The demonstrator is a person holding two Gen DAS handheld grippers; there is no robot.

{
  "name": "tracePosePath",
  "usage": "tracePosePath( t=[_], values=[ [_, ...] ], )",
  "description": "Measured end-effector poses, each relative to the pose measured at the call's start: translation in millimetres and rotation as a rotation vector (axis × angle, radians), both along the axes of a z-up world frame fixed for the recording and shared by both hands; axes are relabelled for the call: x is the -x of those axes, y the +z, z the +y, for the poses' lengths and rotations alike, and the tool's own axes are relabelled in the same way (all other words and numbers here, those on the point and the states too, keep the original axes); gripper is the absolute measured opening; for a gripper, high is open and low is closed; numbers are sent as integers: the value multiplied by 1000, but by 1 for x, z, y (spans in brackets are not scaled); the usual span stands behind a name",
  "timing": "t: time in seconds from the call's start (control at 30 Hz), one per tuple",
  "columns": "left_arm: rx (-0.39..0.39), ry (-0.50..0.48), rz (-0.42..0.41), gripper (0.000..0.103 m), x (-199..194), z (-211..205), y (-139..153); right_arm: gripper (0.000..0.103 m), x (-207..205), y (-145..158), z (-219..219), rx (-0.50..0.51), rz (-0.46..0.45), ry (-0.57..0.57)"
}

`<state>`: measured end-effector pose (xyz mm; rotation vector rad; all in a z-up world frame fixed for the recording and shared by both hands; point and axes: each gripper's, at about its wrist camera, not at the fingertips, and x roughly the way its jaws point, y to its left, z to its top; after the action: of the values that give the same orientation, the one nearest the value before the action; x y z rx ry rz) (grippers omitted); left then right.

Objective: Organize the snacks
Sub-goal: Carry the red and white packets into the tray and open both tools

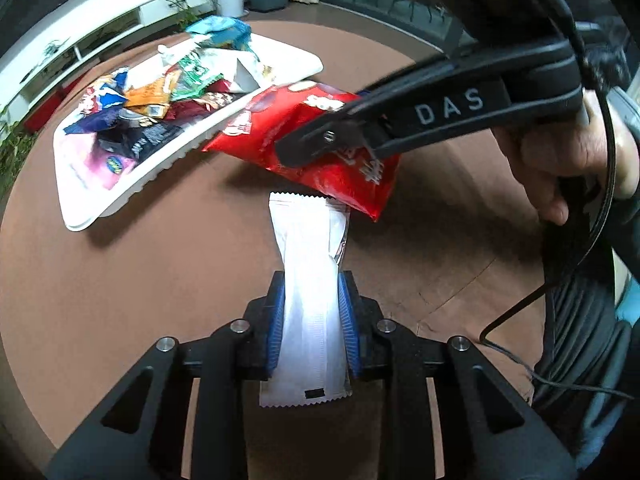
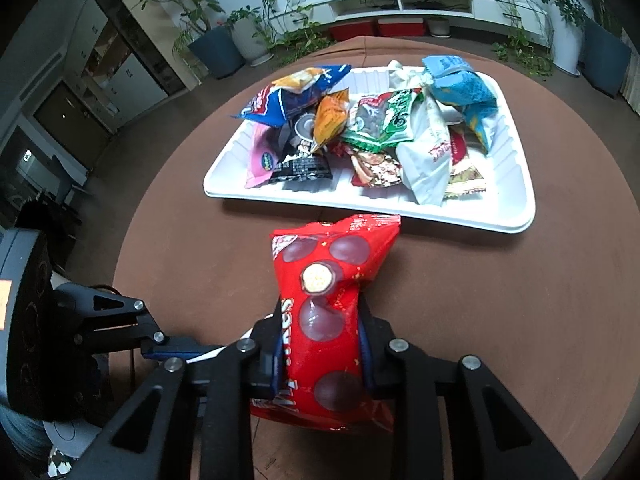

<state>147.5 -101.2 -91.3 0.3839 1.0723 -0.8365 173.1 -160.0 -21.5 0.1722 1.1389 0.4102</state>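
My left gripper (image 1: 311, 320) is shut on a white snack packet (image 1: 308, 272) and holds it above the brown round table. My right gripper (image 2: 320, 340) is shut on a red chocolate-ball bag (image 2: 328, 304); that bag (image 1: 320, 140) also shows in the left wrist view, held by the right gripper's finger (image 1: 332, 140) just at the near edge of the white tray (image 1: 132, 188). The white tray (image 2: 460, 212) holds several snack bags, among them a blue bag (image 2: 460, 84), a green one (image 2: 384, 120) and an orange one (image 2: 330, 120).
The brown round table (image 2: 520, 320) carries the tray at its far side. Potted plants (image 2: 248, 36) and a white low cabinet (image 2: 420, 4) stand beyond the table. The left gripper's body (image 2: 100, 320) shows at the lower left of the right wrist view.
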Motion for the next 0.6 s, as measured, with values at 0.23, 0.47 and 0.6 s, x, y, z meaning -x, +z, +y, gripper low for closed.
tracePosePath(
  t=[0.23, 0.47, 0.6],
  values=[
    [62, 74, -4, 23, 7, 15, 13, 31, 12, 14, -11, -47, -26, -40],
    [136, 188, -32, 23, 5, 41, 35, 30, 17, 25, -38, -91, -41, -115],
    [199, 266, -51, 23, -12, 57, 50, 31, 13, 33, -54, -102, -61, -163]
  ],
)
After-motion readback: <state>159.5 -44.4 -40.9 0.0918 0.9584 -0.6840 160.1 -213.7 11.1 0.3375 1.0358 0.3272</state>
